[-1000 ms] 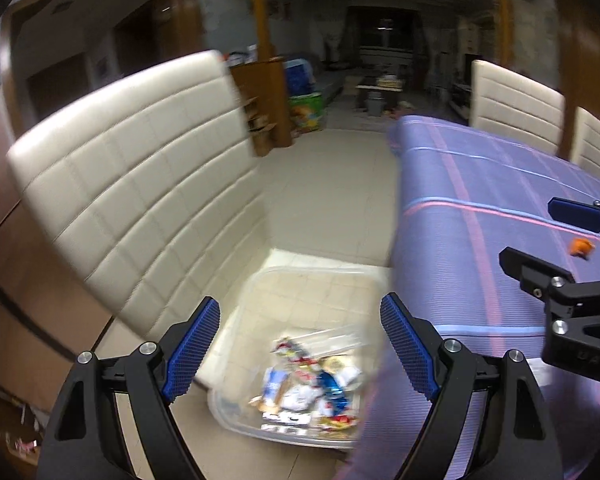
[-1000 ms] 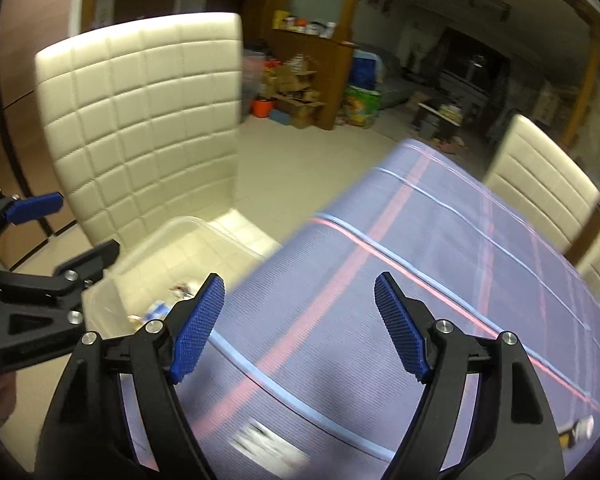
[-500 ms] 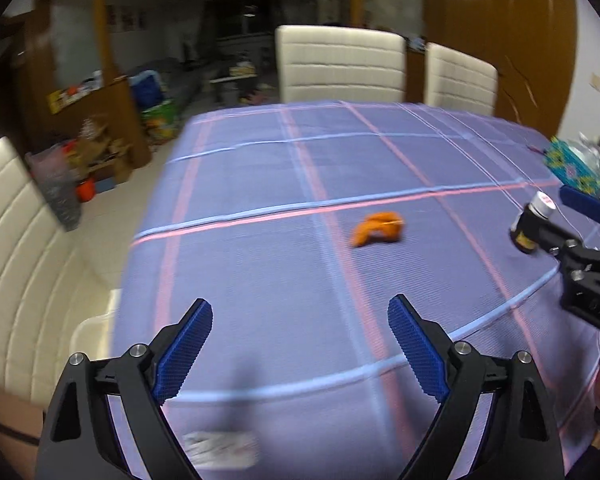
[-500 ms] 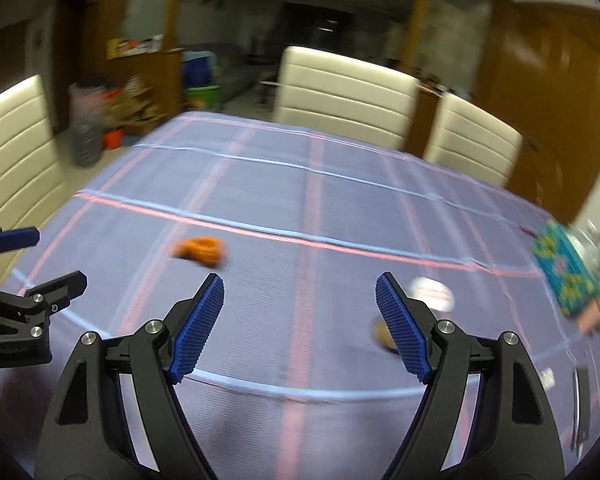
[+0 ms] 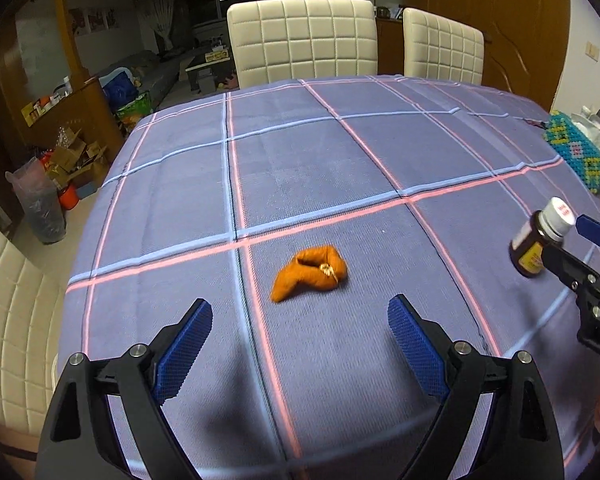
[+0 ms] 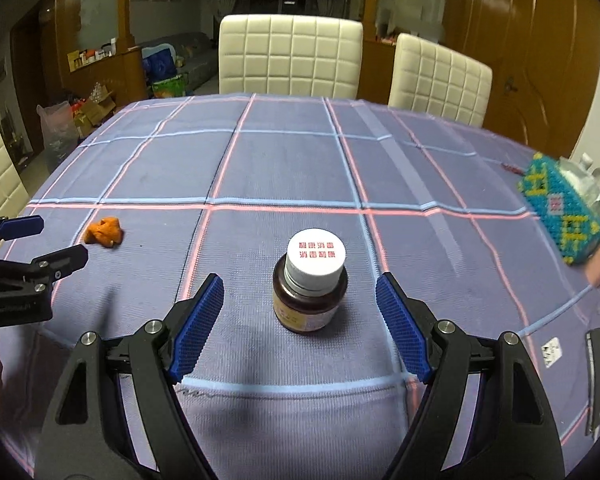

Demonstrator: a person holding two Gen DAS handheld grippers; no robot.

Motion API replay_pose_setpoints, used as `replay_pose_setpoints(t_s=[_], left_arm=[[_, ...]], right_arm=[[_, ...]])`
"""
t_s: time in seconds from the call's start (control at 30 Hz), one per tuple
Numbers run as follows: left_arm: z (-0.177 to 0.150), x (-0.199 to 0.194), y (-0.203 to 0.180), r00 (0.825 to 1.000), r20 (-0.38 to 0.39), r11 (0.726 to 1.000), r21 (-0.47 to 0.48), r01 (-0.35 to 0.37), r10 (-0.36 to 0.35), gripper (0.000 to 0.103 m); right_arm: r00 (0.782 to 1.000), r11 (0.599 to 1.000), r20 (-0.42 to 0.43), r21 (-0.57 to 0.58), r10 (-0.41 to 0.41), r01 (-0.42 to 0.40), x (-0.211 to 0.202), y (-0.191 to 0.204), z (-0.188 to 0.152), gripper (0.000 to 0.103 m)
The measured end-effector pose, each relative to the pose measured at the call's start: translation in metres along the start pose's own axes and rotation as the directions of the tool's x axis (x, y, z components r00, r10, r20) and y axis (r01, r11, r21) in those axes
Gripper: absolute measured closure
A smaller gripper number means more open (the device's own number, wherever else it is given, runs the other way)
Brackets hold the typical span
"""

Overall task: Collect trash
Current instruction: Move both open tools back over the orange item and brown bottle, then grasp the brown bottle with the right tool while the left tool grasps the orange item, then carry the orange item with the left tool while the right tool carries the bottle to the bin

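Both grippers have swung away from the bin beside the chair to face the table [image 5: 340,152]. In the left wrist view the left gripper [image 5: 300,344], jaws just widened and empty, hovers near an orange scrap [image 5: 308,274] – the bottle [image 5: 540,240] stands far right. In the right wrist view the right gripper [image 6: 300,324] gapes around the white-capped brown bottle [image 6: 310,286] – not touching.

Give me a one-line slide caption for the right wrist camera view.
Open right tool lined up on an upright brown bottle with white cap, on a plaid tablecloth; orange peel lies left.
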State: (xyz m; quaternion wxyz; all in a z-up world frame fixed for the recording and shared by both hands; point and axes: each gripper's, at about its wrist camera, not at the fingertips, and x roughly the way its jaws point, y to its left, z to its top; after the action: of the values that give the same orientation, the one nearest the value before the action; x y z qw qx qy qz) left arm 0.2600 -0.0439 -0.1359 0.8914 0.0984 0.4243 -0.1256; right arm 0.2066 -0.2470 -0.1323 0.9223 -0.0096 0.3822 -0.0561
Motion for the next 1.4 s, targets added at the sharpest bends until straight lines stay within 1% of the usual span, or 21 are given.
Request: replay_pose_setpoints(t_s=[0.2, 0.4, 0.47, 0.5, 0.53, 0.57, 0.63, 0.67, 0.7, 0.73, 0.8, 0.83, 0.9, 1.03, 1.13, 1.3, 1.4], left_arm=[[0.014, 0.02, -0.005, 1.0, 0.005, 0.999, 0.032, -0.022, 0.022, 0.016], [0.02, 0.033, -0.003, 1.0, 0.002, 0.999, 0.042, -0.027, 0.027, 0.016], [0.021, 0.037, -0.001, 1.0, -0.006, 0.999, 0.035, -0.021, 0.021, 0.016], [0.021, 0.039, 0.0, 1.0, -0.009, 0.999, 0.032, -0.022, 0.022, 0.016], [0.021, 0.042, 0.001, 1.0, -0.013, 0.999, 0.03, -0.023, 0.023, 0.016], [0.02, 0.044, 0.002, 1.0, -0.017, 0.999, 0.027, -0.02, 0.02, 0.016], [0.02, 0.046, 0.002, 1.0, -0.019, 1.0, 0.021, -0.014, 0.014, 0.016], [0.018, 0.046, 0.002, 1.0, -0.018, 1.0, 0.022, -0.01, 0.01, 0.021], [0.018, 0.047, 0.001, 1.0, -0.023, 1.0, 0.028, -0.007, 0.008, 0.031], [0.017, 0.047, 0.002, 1.0, -0.024, 0.999, 0.032, 0.002, -0.001, 0.035], [0.016, 0.043, 0.0, 1.0, -0.016, 0.999, 0.038, 0.026, -0.026, 0.063], [0.015, 0.041, -0.001, 0.999, -0.017, 0.998, 0.048, 0.031, -0.031, 0.066], [0.012, 0.036, -0.004, 1.0, -0.01, 0.997, 0.07, 0.02, -0.019, 0.073], [0.005, 0.021, -0.005, 1.0, 0.019, 0.996, 0.087, 0.014, -0.016, 0.073], [-0.001, 0.006, -0.004, 0.999, 0.051, 0.995, 0.102, -0.009, 0.004, 0.073], [-0.015, -0.021, 0.01, 0.995, 0.09, 0.995, 0.095, -0.039, 0.031, 0.073], [-0.024, -0.034, 0.022, 0.993, 0.1, 0.995, 0.081, -0.063, 0.055, 0.073]], right_arm=[[0.999, 1.0, -0.037, 0.005, 0.015, -0.015, 0.024, 0.0, 0.003, 0.026], [0.997, 1.0, -0.068, 0.019, 0.024, -0.023, 0.041, 0.001, 0.007, 0.041], [0.997, 0.999, -0.077, 0.021, 0.029, -0.028, 0.044, 0.001, 0.008, 0.048], [0.996, 0.999, -0.079, 0.023, 0.03, -0.028, 0.045, 0.002, 0.008, 0.05], [0.996, 0.999, -0.083, 0.024, 0.031, -0.029, 0.047, 0.002, 0.007, 0.054], [0.996, 0.999, -0.086, 0.025, 0.034, -0.032, 0.048, 0.002, 0.007, 0.057], [0.996, 0.999, -0.082, 0.023, 0.035, -0.033, 0.048, 0.004, 0.008, 0.057], [0.996, 0.999, -0.081, 0.022, 0.036, -0.035, 0.048, 0.005, 0.008, 0.057], [0.996, 0.999, -0.081, 0.02, 0.039, -0.038, 0.048, 0.006, 0.008, 0.057], [0.996, 0.999, -0.081, 0.019, 0.041, -0.04, 0.048, 0.007, 0.008, 0.057], [0.995, 0.999, -0.083, 0.013, 0.049, -0.049, 0.047, 0.01, 0.007, 0.057], [0.995, 0.999, -0.084, 0.01, 0.052, -0.051, 0.047, 0.011, 0.007, 0.057], [0.995, 0.998, -0.084, -0.002, 0.058, -0.058, 0.044, 0.017, 0.006, 0.057], [0.995, 0.997, -0.076, -0.019, 0.069, -0.071, 0.036, 0.027, 0.005, 0.057], [0.995, 0.996, -0.063, -0.042, 0.077, -0.08, 0.027, 0.037, 0.006, 0.057], [0.994, 0.99, -0.035, -0.094, 0.105, -0.108, 0.007, 0.064, 0.006, 0.057], [0.992, 0.983, -0.022, -0.134, 0.124, -0.125, -0.005, 0.084, 0.006, 0.057]])
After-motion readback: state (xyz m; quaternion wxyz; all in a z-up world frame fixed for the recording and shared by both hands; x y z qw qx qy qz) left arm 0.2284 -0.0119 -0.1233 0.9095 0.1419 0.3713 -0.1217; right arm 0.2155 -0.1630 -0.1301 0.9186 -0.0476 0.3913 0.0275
